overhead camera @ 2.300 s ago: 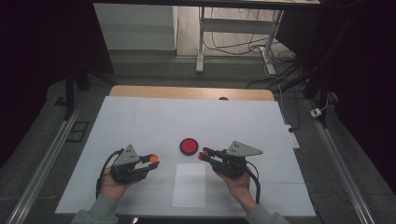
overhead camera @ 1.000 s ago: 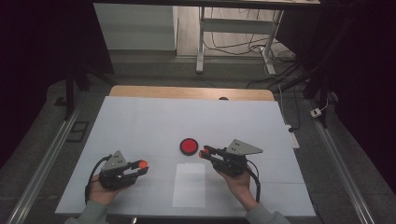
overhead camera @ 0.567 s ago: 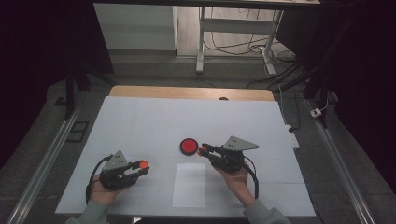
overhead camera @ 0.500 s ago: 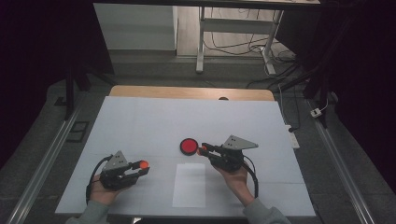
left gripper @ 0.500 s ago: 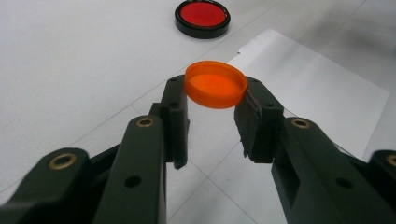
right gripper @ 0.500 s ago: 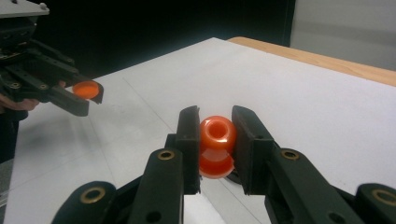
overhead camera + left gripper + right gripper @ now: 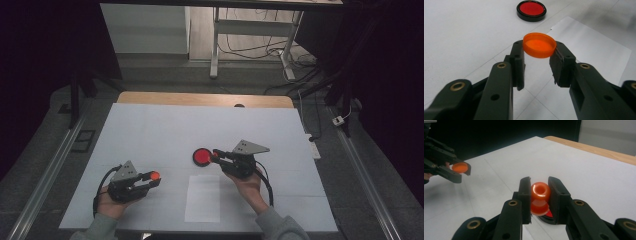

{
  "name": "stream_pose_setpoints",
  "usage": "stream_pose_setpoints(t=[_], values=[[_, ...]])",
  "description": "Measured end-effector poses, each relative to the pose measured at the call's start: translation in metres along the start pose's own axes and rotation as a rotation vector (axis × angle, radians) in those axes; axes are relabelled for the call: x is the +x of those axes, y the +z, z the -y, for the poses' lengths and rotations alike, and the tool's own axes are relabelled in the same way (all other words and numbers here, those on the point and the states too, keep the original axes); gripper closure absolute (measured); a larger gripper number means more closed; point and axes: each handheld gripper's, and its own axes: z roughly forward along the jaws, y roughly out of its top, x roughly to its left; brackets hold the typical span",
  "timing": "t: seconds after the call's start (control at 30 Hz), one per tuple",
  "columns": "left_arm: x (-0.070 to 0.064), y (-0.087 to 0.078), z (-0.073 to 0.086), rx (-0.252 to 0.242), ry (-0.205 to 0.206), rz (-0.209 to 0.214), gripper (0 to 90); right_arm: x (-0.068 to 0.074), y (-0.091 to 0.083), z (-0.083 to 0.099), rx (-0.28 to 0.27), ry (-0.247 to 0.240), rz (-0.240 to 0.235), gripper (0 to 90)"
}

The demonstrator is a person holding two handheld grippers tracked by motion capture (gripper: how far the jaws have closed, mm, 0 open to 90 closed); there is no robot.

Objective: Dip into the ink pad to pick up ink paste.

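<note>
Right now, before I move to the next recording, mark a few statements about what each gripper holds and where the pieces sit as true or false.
1. The left gripper is shut on an orange cap. True.
2. The right gripper is open and holds nothing. False: its jaws are shut on an orange ball-shaped piece.
3. The red disc with a black rim lies on the sheet of paper. False: it rests on the white table, beyond the paper's far edge.
4. The right gripper's piece is at the red disc. True: in the right gripper view the disc shows just beneath it.
5. The two grippers touch. False: they are well apart.
</note>
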Motion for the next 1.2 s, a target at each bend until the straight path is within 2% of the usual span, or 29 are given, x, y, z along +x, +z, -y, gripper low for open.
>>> stream_pose_setpoints(t=[0.13,0.3,0.5,1.2], values=[[-0.001,0.001,-0.001,0.003,0.003,-0.001,65.8,-0.002,0.004,-0.002,0.006,-0.002,-0.003,72.4],[-0.001,0.003,-0.002,0.007,0.002,-0.001,65.8,-0.003,0.013,0.0,0.04,0.008,-0.007,72.4],[0.0,0.003,-0.001,0.011,0.0,0.0,65.8,-0.004,0.025,-0.001,0.068,-0.004,-0.007,72.5],[0.0,0.004,-0.001,0.015,0.001,0.0,65.8,-0.012,0.056,0.001,0.147,-0.04,0.028,72.4]])
